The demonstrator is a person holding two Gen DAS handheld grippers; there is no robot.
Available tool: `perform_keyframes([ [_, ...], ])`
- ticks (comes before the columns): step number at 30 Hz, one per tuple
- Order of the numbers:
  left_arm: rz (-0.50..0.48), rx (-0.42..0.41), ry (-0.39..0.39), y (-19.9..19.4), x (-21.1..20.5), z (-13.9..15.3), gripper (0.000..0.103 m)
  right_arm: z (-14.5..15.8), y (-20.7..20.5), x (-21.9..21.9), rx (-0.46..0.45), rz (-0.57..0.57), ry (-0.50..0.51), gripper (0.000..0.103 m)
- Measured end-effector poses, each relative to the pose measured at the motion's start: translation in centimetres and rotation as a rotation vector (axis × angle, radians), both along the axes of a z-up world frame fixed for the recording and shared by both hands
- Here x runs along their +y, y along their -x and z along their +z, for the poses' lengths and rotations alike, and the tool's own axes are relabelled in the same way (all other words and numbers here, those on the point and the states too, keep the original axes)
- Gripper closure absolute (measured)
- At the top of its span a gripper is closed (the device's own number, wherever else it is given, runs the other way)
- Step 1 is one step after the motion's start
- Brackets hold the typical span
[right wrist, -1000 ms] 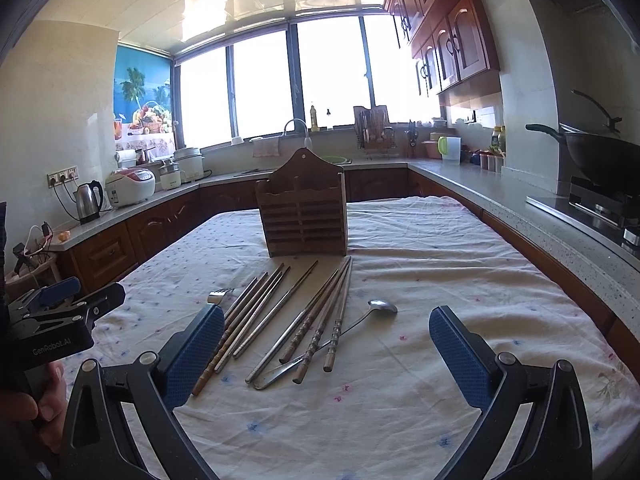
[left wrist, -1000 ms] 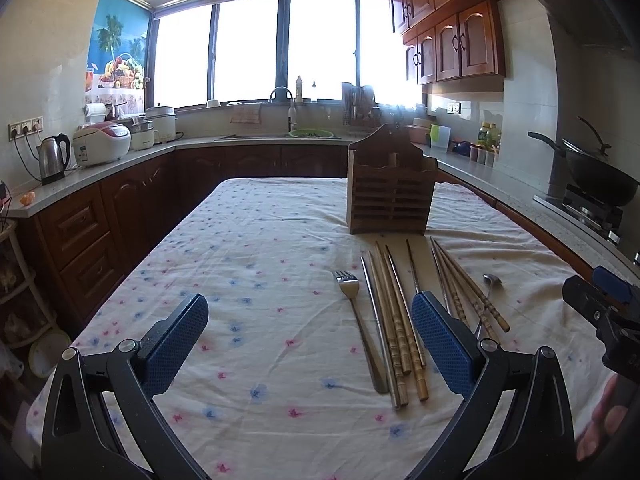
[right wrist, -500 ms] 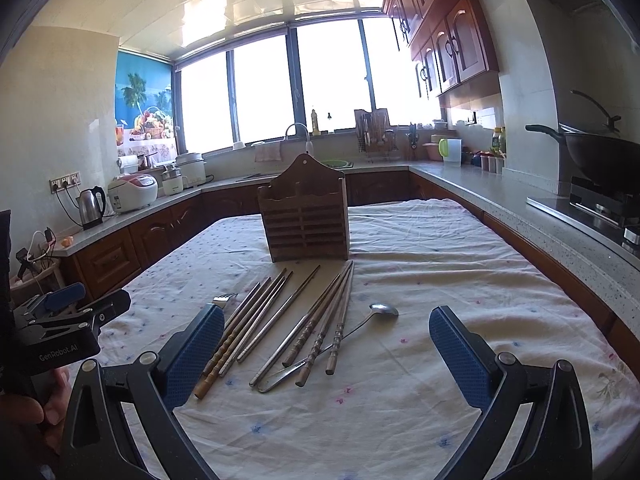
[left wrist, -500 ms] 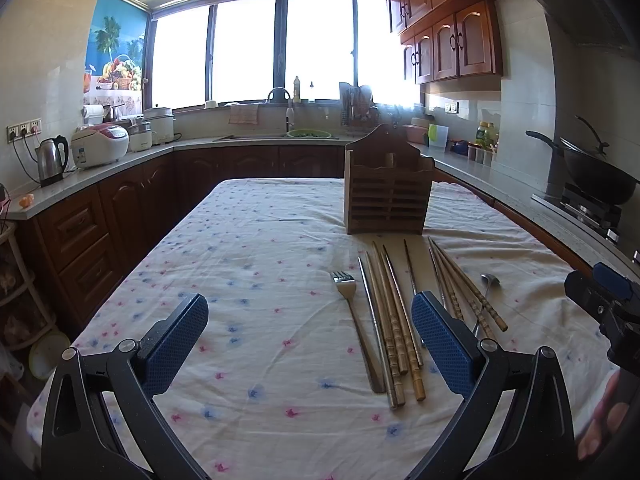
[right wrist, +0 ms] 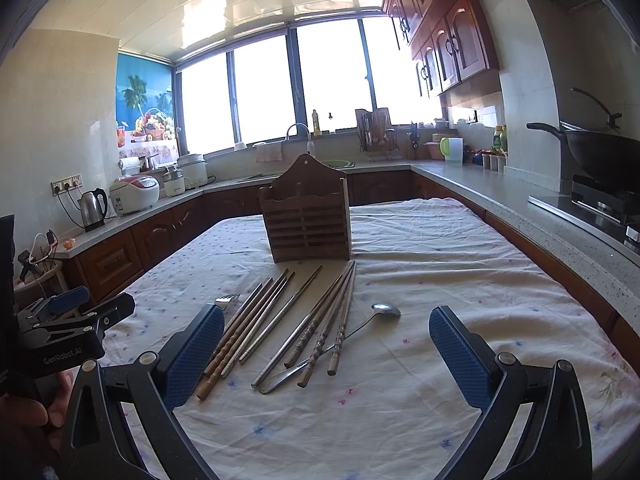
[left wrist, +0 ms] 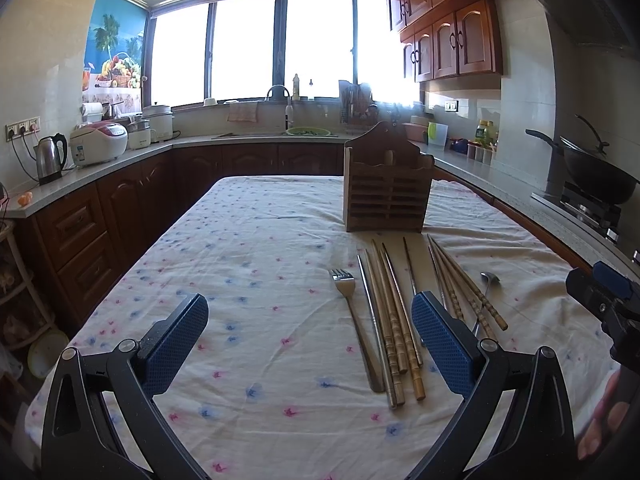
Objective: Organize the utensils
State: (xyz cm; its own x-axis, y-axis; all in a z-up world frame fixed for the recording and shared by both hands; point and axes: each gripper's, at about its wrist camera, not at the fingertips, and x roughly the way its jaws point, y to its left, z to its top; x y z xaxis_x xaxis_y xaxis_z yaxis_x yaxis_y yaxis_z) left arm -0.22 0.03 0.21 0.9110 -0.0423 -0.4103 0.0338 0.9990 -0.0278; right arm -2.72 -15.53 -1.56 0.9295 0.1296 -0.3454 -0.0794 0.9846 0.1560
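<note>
A wooden slatted utensil holder (left wrist: 387,196) (right wrist: 308,224) stands upright on the cloth-covered table (left wrist: 256,264). In front of it lie a metal fork (left wrist: 352,312) (right wrist: 226,301), several wooden and metal chopsticks (left wrist: 394,320) (right wrist: 316,320) and a metal spoon (left wrist: 489,279) (right wrist: 385,310). My left gripper (left wrist: 310,342) hovers open over the near table, left of the utensils; its right pad hides part of some chopsticks. My right gripper (right wrist: 326,354) stands open with the near ends of the chopsticks between its pads, nothing held.
Kitchen counters wrap around the table: a kettle (left wrist: 50,158) and rice cookers (left wrist: 99,143) at left, a sink (left wrist: 280,120) at the back, a wok on a stove (left wrist: 596,176) at right. A hand (right wrist: 24,416) holds the other gripper at the frame edge.
Both grippers have shifted only slightly; the utensils and holder lie as before, and both grippers remain open.
</note>
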Motion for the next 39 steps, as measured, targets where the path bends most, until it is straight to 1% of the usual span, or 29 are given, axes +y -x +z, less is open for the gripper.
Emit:
perform_keyframes([
  [13, -0.004, 0.007, 0.005, -0.4, -0.1, -0.2, 0.0, 0.0, -0.1, 0.1, 0.004, 0.003, -0.002, 0.0],
  [19, -0.012, 0.03, 0.022, -0.9, -0.1, -0.4, 0.0, -0.1, -0.3, 0.2, 0.01, 0.004, -0.005, 0.0],
  [26, -0.005, 0.12, 0.047, -2.8, 0.7, -0.9, 0.0, -0.2, -1.7, 0.2, 0.058, 0.028, -0.015, 0.0],
  [28, -0.016, 0.164, 0.072, -3.8, 1.0, -1.1, 0.0, -0.1, -2.1, 0.2, 0.07, 0.04, -0.019, 0.0],
  [31, -0.049, 0.221, 0.129, -5.4, 1.4, -1.4, 0.0, 0.0, -3.2, 0.2, 0.099, 0.067, -0.043, 0.0],
  [36, -0.077, 0.281, 0.157, -8.0, 1.4, -1.4, 0.0, 0.1, -5.1, 0.0, 0.144, 0.096, -0.069, 0.0],
  [39, -0.094, 0.316, 0.166, -9.5, 1.4, -1.5, 0.007, -0.1, -6.5, -0.7, 0.179, 0.101, -0.1, 0.003],
])
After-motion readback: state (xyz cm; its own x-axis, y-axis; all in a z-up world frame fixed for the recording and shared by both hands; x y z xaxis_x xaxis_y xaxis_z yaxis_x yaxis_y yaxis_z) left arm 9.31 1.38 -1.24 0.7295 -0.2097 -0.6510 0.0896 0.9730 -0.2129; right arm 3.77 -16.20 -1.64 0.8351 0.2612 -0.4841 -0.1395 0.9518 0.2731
